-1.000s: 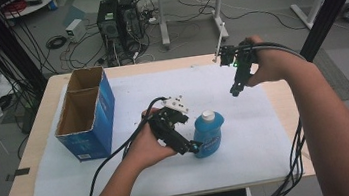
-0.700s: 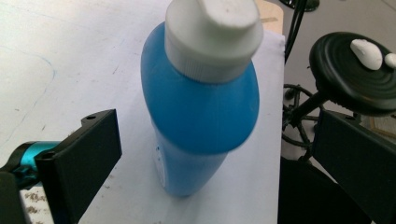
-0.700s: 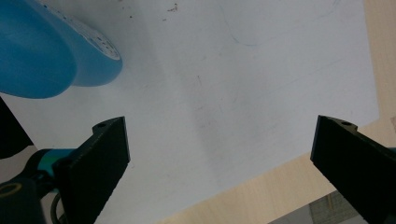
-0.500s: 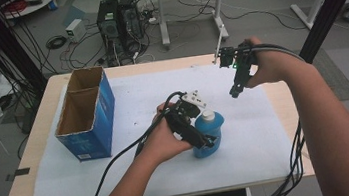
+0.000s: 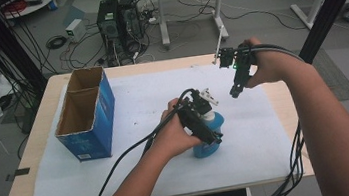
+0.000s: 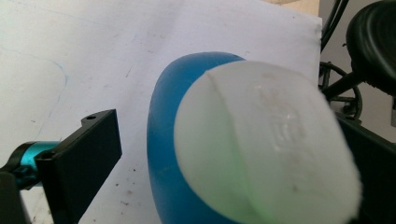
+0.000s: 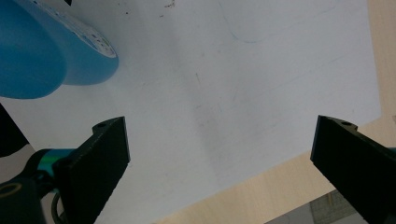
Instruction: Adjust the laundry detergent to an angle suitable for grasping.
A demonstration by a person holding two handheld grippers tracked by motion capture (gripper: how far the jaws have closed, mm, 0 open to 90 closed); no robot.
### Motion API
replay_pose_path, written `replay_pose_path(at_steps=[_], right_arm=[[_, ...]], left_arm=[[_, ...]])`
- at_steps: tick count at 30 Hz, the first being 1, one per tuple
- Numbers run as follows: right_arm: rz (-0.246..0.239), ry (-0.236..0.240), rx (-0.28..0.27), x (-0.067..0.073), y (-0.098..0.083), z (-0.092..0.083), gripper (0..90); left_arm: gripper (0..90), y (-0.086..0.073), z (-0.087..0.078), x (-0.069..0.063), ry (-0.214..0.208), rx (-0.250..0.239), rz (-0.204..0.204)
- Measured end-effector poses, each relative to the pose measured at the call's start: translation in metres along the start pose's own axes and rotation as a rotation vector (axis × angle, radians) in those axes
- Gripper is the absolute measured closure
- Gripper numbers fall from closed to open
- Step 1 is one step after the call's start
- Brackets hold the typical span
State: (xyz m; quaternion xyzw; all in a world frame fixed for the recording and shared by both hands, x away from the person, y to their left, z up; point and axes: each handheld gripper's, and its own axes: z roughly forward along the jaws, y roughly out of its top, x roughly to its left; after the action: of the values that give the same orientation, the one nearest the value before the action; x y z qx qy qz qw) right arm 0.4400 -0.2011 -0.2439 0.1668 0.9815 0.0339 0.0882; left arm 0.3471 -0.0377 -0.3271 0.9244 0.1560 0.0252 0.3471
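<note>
Across the wooden surface (image 5: 37,145) lies a white paper sheet (image 5: 128,103), and I work over it with two handheld tools. At its left side stands an open blue cardboard box (image 5: 86,114), empty as far as I can see. Near the middle of the sheet stands a blue plastic bottle (image 5: 207,136) with a white cap (image 6: 266,140), upright. My left tool (image 5: 207,132) sits down around the bottle, one jaw on each side; whether the jaws press it yet I cannot tell. My right tool (image 5: 235,92) hangs in the air above the sheet's far right part, jaws wide and holding nothing. I judge the bottle light, smooth and somewhat slippery, with walls that may give under pressure. The body just under the cap looks like the firmest place to hold.
</note>
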Motion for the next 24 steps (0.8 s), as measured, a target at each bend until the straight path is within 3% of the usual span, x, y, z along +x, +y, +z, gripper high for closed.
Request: replay_pose_path(at_steps=[4,10,14,17,19,24], right_arm=[[0.001,0.005,0.012,0.0004,-0.0006,0.0024,3.7],[-0.001,0.003,0.002,0.0006,-0.0022,0.0028,3.7],[0.004,0.006,0.008,0.0005,-0.0037,0.0049,3.7],[0.003,0.006,0.01,0.0006,-0.0038,0.0056,3.7],[0.003,0.007,0.007,0.0005,-0.0037,0.0055,3.7],[0.006,0.007,0.008,0.0001,-0.0038,0.0057,3.7]], left_arm=[[1.7,0.0002,0.0025,-0.0012,-0.003,0.013,0.016],[1.9,0.0015,0.0038,-0.0004,0.011,0.011,0.005],[2.6,0.0054,0.0046,-0.0036,0.047,0.023,0.022],[2.6,0.007,0.0059,-0.0045,0.048,0.025,0.026],[8.2,0.0077,0.0069,-0.0054,0.058,0.029,0.033],[8.2,0.0077,0.0092,-0.0051,0.063,0.031,0.032]])
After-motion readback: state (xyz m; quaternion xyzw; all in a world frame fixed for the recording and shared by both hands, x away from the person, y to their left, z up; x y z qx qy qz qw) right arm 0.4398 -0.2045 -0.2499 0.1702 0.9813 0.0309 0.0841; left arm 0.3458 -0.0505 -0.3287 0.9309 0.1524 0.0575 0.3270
